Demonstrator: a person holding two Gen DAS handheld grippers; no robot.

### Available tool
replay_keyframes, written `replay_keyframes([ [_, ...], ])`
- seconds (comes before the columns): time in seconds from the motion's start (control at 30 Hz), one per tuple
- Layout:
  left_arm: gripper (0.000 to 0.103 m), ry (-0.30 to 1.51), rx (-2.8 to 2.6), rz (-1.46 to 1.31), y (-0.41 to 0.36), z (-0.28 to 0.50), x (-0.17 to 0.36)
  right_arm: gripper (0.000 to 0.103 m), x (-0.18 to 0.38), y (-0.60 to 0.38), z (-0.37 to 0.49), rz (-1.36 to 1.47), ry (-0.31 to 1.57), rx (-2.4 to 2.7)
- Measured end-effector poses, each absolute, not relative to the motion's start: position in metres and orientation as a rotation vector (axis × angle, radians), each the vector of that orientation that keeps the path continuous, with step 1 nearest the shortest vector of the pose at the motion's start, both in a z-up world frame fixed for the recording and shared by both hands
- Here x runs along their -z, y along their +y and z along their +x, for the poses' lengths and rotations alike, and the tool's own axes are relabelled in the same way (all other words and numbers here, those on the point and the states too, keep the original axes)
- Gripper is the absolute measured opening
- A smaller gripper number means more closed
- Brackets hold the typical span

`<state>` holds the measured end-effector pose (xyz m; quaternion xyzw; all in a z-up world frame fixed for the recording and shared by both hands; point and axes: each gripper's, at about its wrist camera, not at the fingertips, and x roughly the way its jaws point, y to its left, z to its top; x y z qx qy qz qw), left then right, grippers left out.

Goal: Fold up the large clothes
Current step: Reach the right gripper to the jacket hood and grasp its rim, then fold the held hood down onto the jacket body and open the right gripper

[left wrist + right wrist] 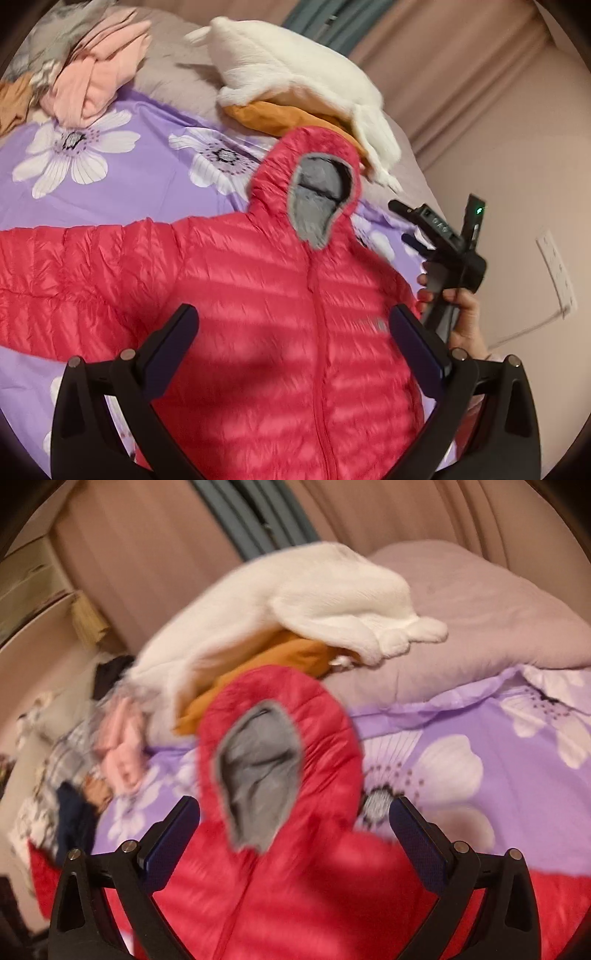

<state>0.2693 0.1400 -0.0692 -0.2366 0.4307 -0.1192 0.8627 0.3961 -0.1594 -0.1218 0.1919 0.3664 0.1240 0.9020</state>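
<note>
Red quilted nylon fills my left wrist view: a hooded down jacket [280, 295] lying face up on the bed [122, 184], zipped, with one sleeve stretched out flat to the left of the picture and the grey-lined hood [314, 199] pointing toward the pillows. I judge it light and puffy, with a slick shell that will slide and spring back once folded, so I'd pinch at a cuff, hem or shoulder seam rather than on the smooth chest panels. My left gripper [295, 350] hovers over the chest with its jaws spread wide, holding nothing; I can't say whether the tips brush the fabric. At the right edge of this view a hand [461, 317] carries the right gripper [413, 225] beside the jacket's shoulder; its fingers look parted. A white fleece garment [295, 70] lies over an orange one [284, 114] near the hood, and a pink pile [96, 74] sits well apart.

The right wrist view is blurred. The hood [273, 746] sits between and just beyond the right gripper [295, 842], whose jaws stand wide and hold nothing. The jacket's body [295, 904] runs under the gripper. The white fleece [295, 602] and orange cloth [266, 668] lie just behind the hood.
</note>
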Motion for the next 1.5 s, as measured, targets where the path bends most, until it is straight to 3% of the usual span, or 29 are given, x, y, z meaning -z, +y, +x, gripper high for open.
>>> replay_keyframes([
  [0.2,0.103,0.907,0.207,-0.527,0.161,0.291,0.090,0.103,0.147,-0.148,0.448,0.466,0.775,-0.239],
  [0.47,0.103,0.927,0.166,-0.538,0.175,0.306,0.110,0.103,0.150,-0.125,0.481,0.321,0.781,-0.191],
  [0.53,0.103,0.934,0.166,-0.543,0.177,0.308,0.113,0.093,0.149,-0.129,0.485,0.330,0.781,-0.187],
  [0.6,0.103,0.940,0.162,-0.541,0.177,0.311,0.116,0.065,0.150,-0.131,0.489,0.334,0.800,-0.205],
  [0.63,0.103,0.940,0.157,-0.540,0.178,0.311,0.118,0.059,0.150,-0.131,0.490,0.315,0.804,-0.206],
  [0.7,0.103,0.939,0.154,-0.543,0.179,0.312,0.119,0.024,0.146,-0.132,0.485,0.276,0.782,-0.203],
  [0.77,0.103,0.939,0.152,-0.542,0.178,0.312,0.118,0.010,0.140,-0.133,0.477,0.270,0.757,-0.218],
  [1.1,0.103,0.883,0.143,-0.540,0.176,0.290,0.088,0.009,0.067,-0.139,0.374,0.152,0.540,-0.464],
  [1.5,0.103,0.832,0.223,-0.542,0.151,0.287,0.054,0.009,0.103,-0.108,0.265,-0.029,0.531,-0.548],
])
